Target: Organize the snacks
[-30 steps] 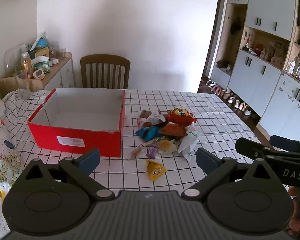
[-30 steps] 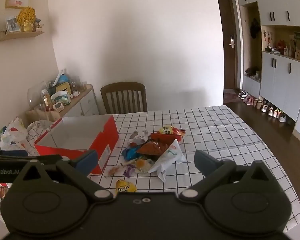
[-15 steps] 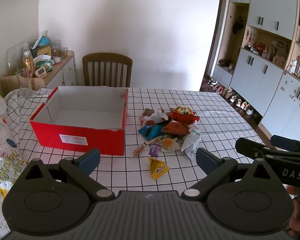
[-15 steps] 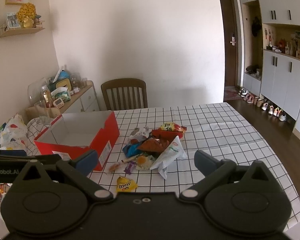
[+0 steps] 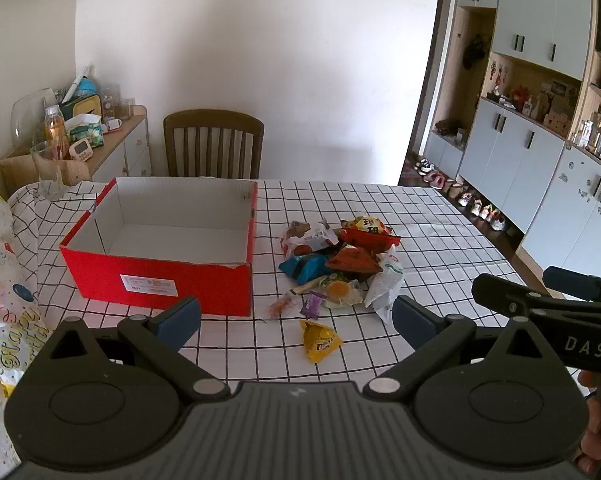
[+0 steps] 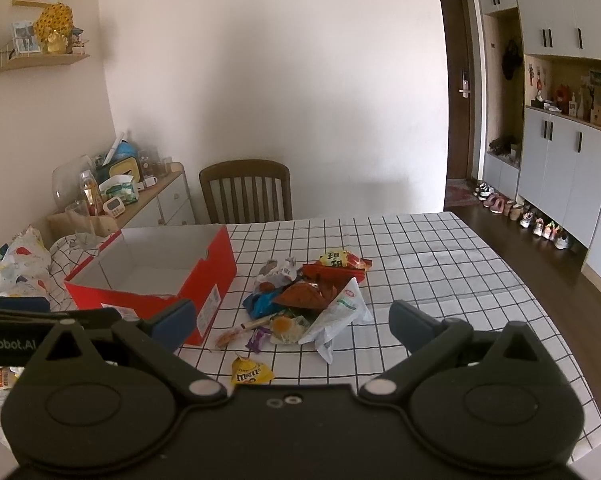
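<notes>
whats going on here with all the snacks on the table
A person holds a gripper in each hand, and both the left gripper and the right gripper are open and empty above the checked table. A pile of snacks lies beside an empty red box, with a yellow candy bag nearest. Nothing is packed yet.

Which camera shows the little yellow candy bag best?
The right wrist view: the yellow candy bag lies close in front of the camera and its printed logo faces it. In the left wrist view the same bag is fully visible too, apart from the snack pile, but its print is unreadable.
</notes>
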{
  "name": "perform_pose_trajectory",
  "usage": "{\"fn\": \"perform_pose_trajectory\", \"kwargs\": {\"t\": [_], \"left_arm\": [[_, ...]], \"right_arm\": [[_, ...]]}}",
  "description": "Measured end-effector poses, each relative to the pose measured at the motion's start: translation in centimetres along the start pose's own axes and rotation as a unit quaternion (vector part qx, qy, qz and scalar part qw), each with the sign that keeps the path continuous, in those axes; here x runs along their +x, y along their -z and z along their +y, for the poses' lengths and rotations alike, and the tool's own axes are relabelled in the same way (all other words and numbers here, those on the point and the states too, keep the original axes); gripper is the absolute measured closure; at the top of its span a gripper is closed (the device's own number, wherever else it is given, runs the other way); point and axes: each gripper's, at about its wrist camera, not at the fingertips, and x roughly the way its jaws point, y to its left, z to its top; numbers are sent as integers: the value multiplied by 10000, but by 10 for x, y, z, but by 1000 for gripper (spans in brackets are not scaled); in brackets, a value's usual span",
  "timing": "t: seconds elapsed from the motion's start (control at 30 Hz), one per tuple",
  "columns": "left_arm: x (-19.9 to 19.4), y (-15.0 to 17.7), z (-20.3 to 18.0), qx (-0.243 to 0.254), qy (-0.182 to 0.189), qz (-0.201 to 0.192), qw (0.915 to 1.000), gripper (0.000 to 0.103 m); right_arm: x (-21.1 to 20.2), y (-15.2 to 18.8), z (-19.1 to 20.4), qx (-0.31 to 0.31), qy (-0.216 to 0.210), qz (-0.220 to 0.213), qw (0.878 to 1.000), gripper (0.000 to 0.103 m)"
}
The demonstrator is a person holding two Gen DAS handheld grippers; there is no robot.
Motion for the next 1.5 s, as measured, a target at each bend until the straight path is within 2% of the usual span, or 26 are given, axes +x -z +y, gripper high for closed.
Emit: {"fn": "perform_pose_trajectory", "kwargs": {"t": [1.2, 1.5], "left_arm": [[20, -10, 24, 123, 261, 25, 9996, 0], [42, -6, 25, 4, 419, 291, 9987, 0]], "right_arm": [[12, -6, 20, 13, 97, -54, 9999, 3], [18, -4, 18, 63, 173, 58, 9998, 3]]}}
